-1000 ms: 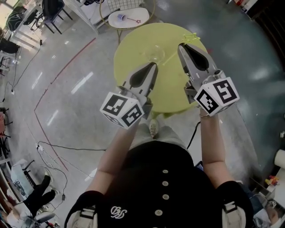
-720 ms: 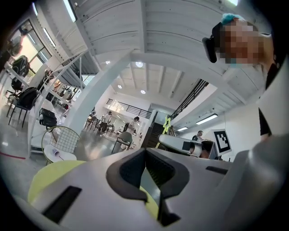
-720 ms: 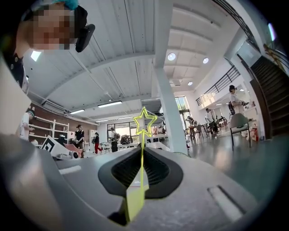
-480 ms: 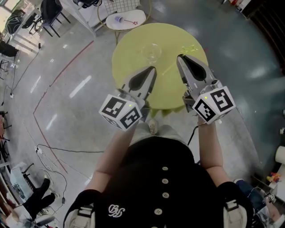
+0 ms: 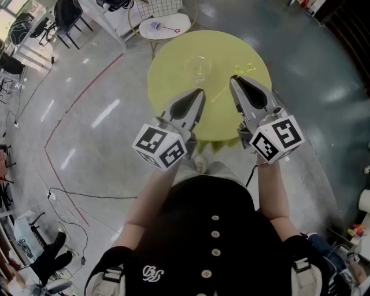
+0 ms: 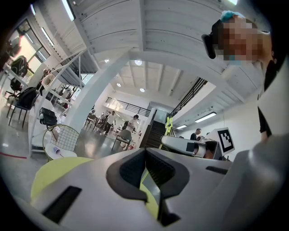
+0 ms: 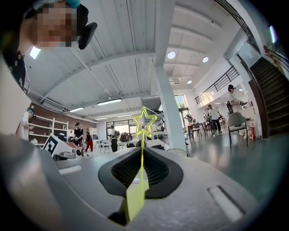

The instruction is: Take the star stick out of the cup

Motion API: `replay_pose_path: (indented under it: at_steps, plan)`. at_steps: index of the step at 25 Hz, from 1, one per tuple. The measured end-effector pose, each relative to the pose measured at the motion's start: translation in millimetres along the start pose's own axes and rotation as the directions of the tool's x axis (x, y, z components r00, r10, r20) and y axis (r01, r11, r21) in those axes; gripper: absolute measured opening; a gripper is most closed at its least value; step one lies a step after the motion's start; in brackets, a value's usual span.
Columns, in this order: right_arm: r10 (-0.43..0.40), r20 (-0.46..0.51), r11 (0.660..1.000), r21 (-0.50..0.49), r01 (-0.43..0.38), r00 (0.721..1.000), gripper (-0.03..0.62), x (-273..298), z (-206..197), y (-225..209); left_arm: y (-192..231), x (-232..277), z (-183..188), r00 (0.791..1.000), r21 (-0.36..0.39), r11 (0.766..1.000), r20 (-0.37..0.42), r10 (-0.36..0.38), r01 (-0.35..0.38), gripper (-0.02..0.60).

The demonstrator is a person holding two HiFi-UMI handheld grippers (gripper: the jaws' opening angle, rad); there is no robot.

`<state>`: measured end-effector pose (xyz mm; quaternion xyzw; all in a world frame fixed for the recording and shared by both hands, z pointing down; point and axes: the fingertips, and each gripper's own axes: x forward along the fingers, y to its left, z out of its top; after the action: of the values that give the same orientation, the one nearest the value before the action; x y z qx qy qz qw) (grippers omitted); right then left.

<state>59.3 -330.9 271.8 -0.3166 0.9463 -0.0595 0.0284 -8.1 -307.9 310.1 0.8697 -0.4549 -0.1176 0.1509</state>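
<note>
A clear glass cup [image 5: 198, 67] stands upright on the round yellow-green table [image 5: 167, 75]. My right gripper [image 5: 233, 80] is shut on a thin yellow star stick [image 7: 141, 155], to the right of the cup and clear of it. The outlined star [image 7: 143, 121] points out past the jaw tips, and the star end [image 5: 247, 68] shows over the table's right side. My left gripper [image 5: 200, 91] hovers just on the near side of the cup, its jaws together with nothing in them. In the left gripper view the star [image 6: 169, 125] rises above the right gripper [image 6: 189, 145].
A small white round table [image 5: 165, 26] behind the yellow one carries a purple cup and a red star wand. Chairs [image 5: 63, 14] stand at the far left. Cables [image 5: 69, 191] trail over the grey floor at the left, near a red floor line.
The right gripper has drawn back toward the person with the star stick, farther from the cup. The left gripper shifted slightly nearer too.
</note>
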Motion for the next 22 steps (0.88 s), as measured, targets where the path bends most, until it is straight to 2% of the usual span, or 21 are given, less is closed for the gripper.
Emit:
replay_pose_path:
  at_steps: [22]
  plan:
    - [0.0,-0.013,1.0,0.02,0.001,1.0,0.014,11,-5,3,6,1,5,1.0,0.002,1.0,-0.003,0.007,-0.007,0.014]
